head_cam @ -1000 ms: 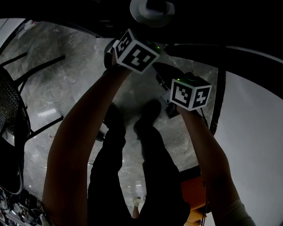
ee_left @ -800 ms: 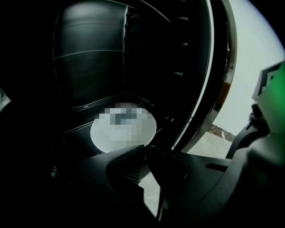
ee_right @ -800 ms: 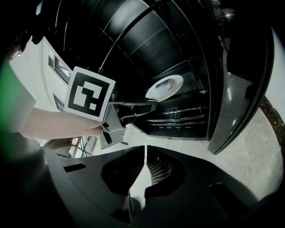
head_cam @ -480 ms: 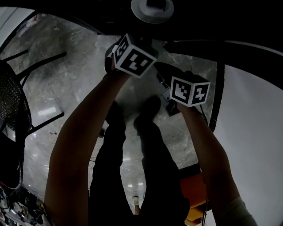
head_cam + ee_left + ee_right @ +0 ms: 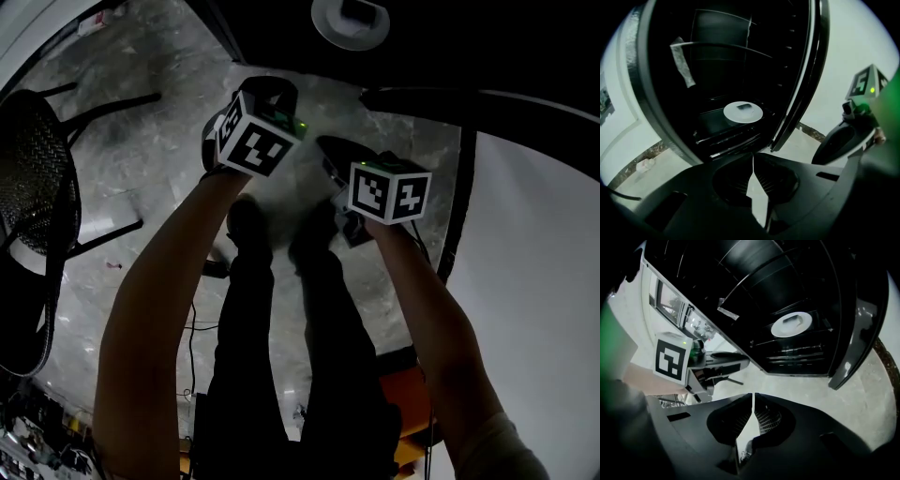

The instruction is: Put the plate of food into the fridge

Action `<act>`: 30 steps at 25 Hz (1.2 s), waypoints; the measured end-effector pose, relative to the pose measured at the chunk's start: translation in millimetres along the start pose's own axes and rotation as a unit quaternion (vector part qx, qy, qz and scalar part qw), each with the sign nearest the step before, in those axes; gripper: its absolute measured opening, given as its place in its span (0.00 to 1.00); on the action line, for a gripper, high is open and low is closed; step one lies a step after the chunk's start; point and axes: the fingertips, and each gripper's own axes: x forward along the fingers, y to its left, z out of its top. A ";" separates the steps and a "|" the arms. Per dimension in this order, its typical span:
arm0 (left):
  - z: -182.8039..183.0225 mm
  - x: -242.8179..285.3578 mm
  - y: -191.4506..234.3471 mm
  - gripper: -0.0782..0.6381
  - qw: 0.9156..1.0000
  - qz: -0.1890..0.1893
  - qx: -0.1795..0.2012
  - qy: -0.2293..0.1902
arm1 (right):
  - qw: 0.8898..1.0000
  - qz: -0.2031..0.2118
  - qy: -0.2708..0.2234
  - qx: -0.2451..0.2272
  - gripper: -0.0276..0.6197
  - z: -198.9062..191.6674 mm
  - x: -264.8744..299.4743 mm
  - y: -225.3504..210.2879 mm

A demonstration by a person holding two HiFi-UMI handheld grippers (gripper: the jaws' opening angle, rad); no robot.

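Note:
A white plate (image 5: 743,112) with a dark piece of food on it rests on a lower shelf inside the dark open fridge (image 5: 717,56). The plate (image 5: 792,323) also shows in the right gripper view, and at the top of the head view the plate (image 5: 350,21) lies beyond both grippers. My left gripper (image 5: 753,161) is shut and empty, out in front of the fridge over the pale floor. My right gripper (image 5: 753,401) is likewise shut with nothing in it. Their marker cubes, left (image 5: 255,141) and right (image 5: 389,192), sit side by side below the fridge opening.
The fridge door (image 5: 801,79) stands open at the right, its white face (image 5: 534,281) beside my right arm. A black mesh chair (image 5: 28,206) stands at the left on the marble floor (image 5: 122,159). My legs and shoes (image 5: 246,220) are below. An orange object (image 5: 412,394) lies lower right.
Both grippers have drawn back a little from the fridge, lower in the head view. The plate stays on its shelf. The view has shifted, showing more of the chair.

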 end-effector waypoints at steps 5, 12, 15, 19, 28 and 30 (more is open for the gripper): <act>-21.1 -33.1 7.7 0.12 0.999 -0.023 0.007 0.033 | 1.000 0.008 0.007 0.004 0.09 4.6 3.5 38.9; -50.9 -68.9 2.7 0.12 0.992 -0.065 0.062 0.089 | 1.000 0.012 0.019 0.007 0.09 9.2 0.5 72.2; -57.5 -84.2 4.4 0.12 0.992 -0.071 0.050 0.092 | 1.000 0.009 0.022 0.011 0.09 11.8 -3.1 80.2; -67.7 -104.2 4.5 0.12 0.990 -0.081 0.041 0.106 | 0.999 0.023 0.034 0.010 0.09 7.8 -13.5 98.6; -71.3 -148.5 3.8 0.12 0.991 -0.076 0.025 0.107 | 0.998 0.023 0.059 -0.028 0.09 3.1 -30.7 136.2; -70.8 -156.8 4.7 0.12 0.992 -0.069 0.018 0.102 | 0.997 0.021 0.065 -0.033 0.09 5.2 -31.6 145.0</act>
